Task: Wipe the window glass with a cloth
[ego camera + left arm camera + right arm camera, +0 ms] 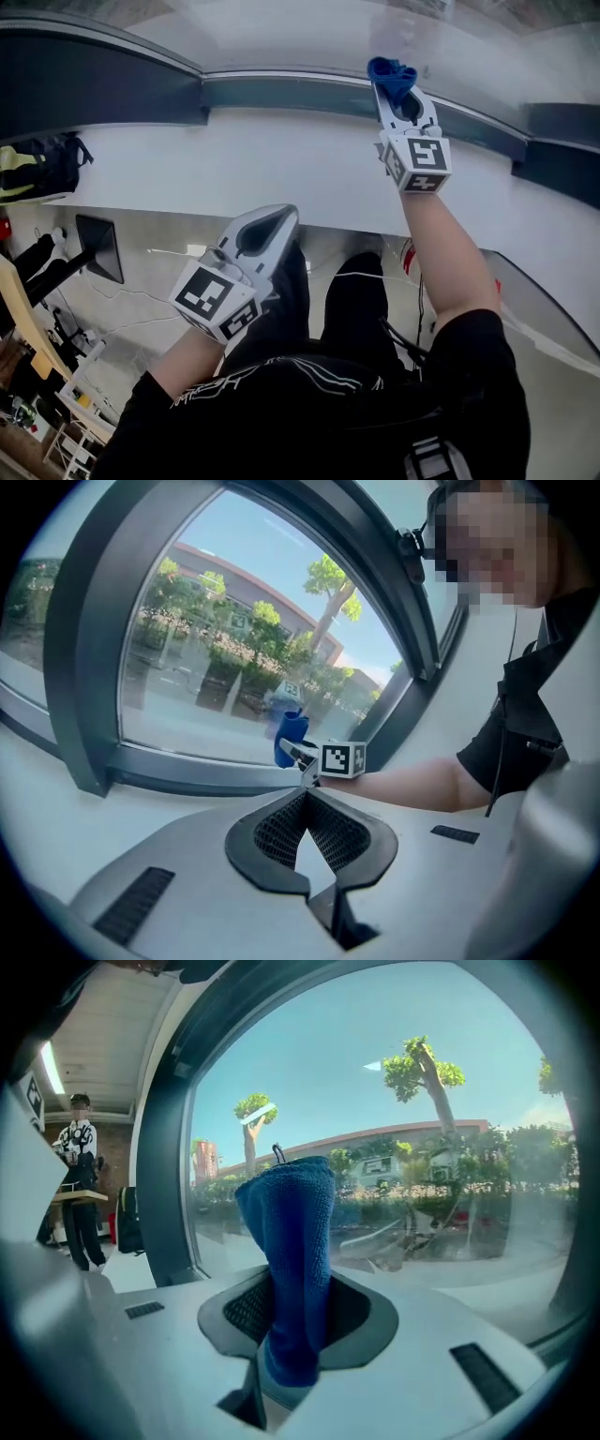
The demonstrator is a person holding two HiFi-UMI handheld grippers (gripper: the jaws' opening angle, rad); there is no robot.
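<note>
Up at the lower edge of the window glass (281, 37), the right tongs (395, 82) are clamped on a blue cloth (391, 71). Its folded end sticks out beyond the tips toward the pane, just above the dark window frame (281, 91); whether it touches the glass cannot be told. The left tongs (269, 229) are held low by the near edge of the white sill (234, 159), well apart from the cloth, closed tip to tip with nothing between them.

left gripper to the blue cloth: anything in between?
Nothing loose. The head view shows only bare white ledge and the right gripper, shut on the blue cloth by the window glass. The left gripper is shut and empty.
</note>
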